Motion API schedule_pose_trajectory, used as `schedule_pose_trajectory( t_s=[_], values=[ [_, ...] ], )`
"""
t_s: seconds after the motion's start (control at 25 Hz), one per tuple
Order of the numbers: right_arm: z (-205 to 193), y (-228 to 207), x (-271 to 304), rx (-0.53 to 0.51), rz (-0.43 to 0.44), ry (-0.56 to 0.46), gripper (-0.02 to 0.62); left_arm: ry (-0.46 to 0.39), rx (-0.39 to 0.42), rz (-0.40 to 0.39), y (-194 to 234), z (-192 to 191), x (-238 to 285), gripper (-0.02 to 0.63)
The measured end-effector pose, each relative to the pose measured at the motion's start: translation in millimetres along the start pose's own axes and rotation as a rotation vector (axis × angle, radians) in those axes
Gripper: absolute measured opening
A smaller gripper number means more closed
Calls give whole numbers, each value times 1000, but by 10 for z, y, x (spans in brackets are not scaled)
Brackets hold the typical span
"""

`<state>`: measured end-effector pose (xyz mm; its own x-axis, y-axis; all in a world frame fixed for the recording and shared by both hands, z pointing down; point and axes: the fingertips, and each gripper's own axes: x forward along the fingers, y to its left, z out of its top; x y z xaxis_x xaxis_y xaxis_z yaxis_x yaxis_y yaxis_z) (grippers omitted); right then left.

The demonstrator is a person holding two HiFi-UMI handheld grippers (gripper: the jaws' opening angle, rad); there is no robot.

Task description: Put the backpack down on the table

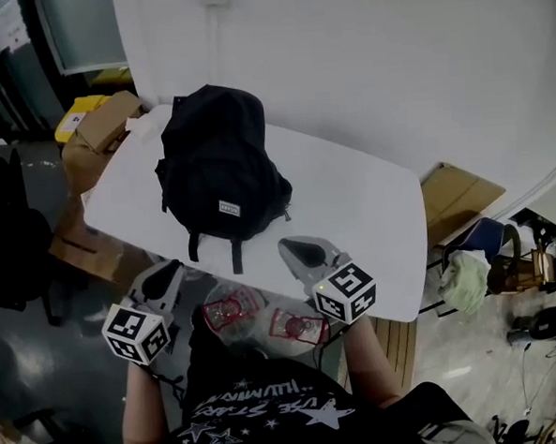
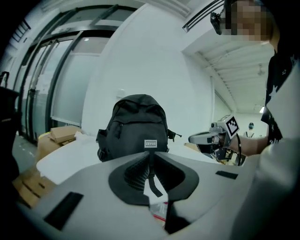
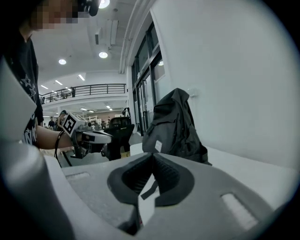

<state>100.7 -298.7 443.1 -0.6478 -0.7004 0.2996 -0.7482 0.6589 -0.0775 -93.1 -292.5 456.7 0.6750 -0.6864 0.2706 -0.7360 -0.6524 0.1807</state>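
Note:
A black backpack (image 1: 223,168) stands upright on the white table (image 1: 352,202), its straps hanging over the near edge. It also fills the middle of the left gripper view (image 2: 136,126) and the right gripper view (image 3: 176,126). My left gripper (image 1: 164,270) is held back from the table's near edge, well short of the backpack, jaws together and empty (image 2: 150,152). My right gripper (image 1: 294,248) hovers just over the near edge, also apart from the backpack, jaws shut with nothing between them (image 3: 152,154). Each gripper shows in the other's view: the right gripper (image 2: 206,137), the left gripper (image 3: 93,136).
Cardboard boxes (image 1: 108,123) and a yellow box (image 1: 79,111) sit by the table's far left corner. Another flat box (image 1: 455,196) and floor clutter with a chair (image 1: 487,260) lie to the right. A white wall rises just behind the table.

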Motion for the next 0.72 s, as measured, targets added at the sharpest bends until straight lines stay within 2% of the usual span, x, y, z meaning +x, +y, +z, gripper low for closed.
schedule_pose_trajectory(
  t_s=[0.08, 0.24, 0.4, 0.72],
  values=[
    [-80, 96, 4, -9, 41, 20, 3, -8, -41, 27, -66, -58, -151, 6],
    [-126, 297, 22, -9, 99, 30, 3, 31, -61, 67, -185, -217, -424, 6],
    [-203, 498, 75, 1, 157, 42, 3, 14, -79, 126, -235, -273, -668, 6],
    [-413, 799, 139, 27, 186, 71, 3, 39, -53, 164, -333, -537, -957, 6]
  ],
)
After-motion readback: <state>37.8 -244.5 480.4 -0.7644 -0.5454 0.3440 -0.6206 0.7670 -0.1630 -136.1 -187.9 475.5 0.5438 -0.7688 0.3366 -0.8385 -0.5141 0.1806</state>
